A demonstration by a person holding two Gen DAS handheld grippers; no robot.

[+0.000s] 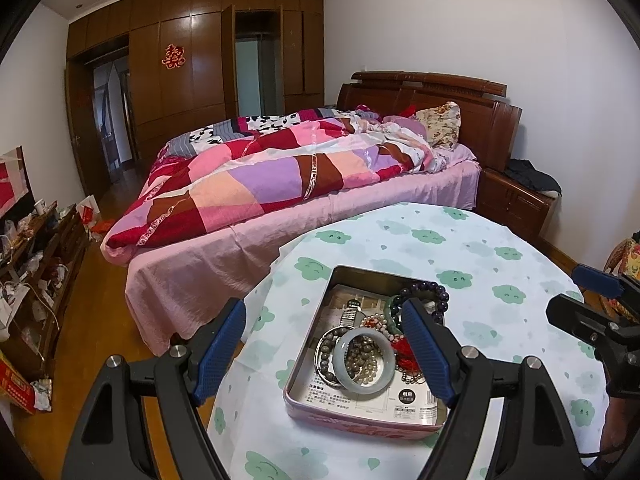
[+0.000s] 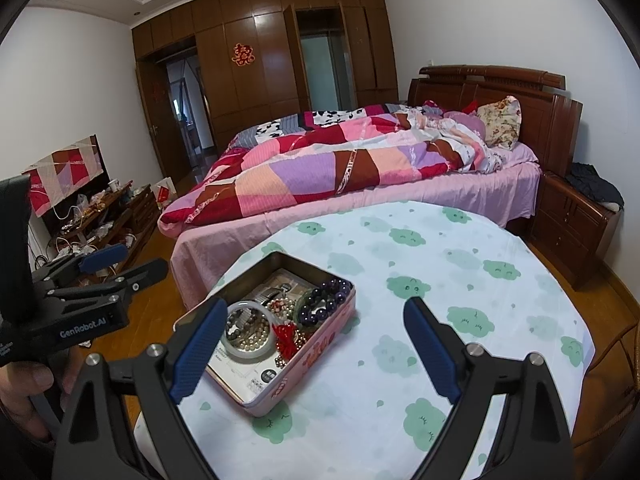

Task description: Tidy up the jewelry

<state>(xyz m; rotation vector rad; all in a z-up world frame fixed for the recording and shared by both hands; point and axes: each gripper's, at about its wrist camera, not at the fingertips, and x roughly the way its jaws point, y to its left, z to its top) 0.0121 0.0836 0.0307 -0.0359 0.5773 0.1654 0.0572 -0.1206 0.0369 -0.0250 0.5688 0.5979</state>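
Left tongs (image 1: 324, 344) stood wide apart and empty, hovering over the near part of the tin (image 1: 308, 360); right tongs (image 2: 316, 342) likewise wide and empty, with the tin's near corner behind their left finger and bare cloth (image 2: 460, 272) ahead

Tin: pink, rectangular, lidless, on the desk (image 2: 400, 420) toward its left edge; no lid seen in either view. Floor lined with printed paper (image 1: 408, 400)

Contents, all heaped toward one end, touching and overlapping:
- jade bangle (image 1: 363, 363), pale grey-green, lying flat on top
- dark bead bracelet (image 1: 326, 354) partly under the bangle
- small pale beads (image 1: 362, 364) showing through the bangle's ring
- purple bead bracelet (image 1: 430, 292), large beads, propped against the far wall
- green bangle (image 1: 390, 312), mostly hidden behind a finger of the left tongs
- pink-and-white bead string (image 1: 374, 322)
- red tassel (image 2: 286, 334)
- metal watch band (image 1: 349, 314), only part shown

Progress: every piece in view lay inside the tin; none on the cloth. Pieces were tangled, not laid out singly. Judged, the scene fitted two stages alike: jewelry gathered into the tin as the end of the job, or a heap awaiting sorting out onto the desk. Pictures did not settle which

Surroundings: bed (image 2: 360, 216) beyond the desk, well apart from the tin
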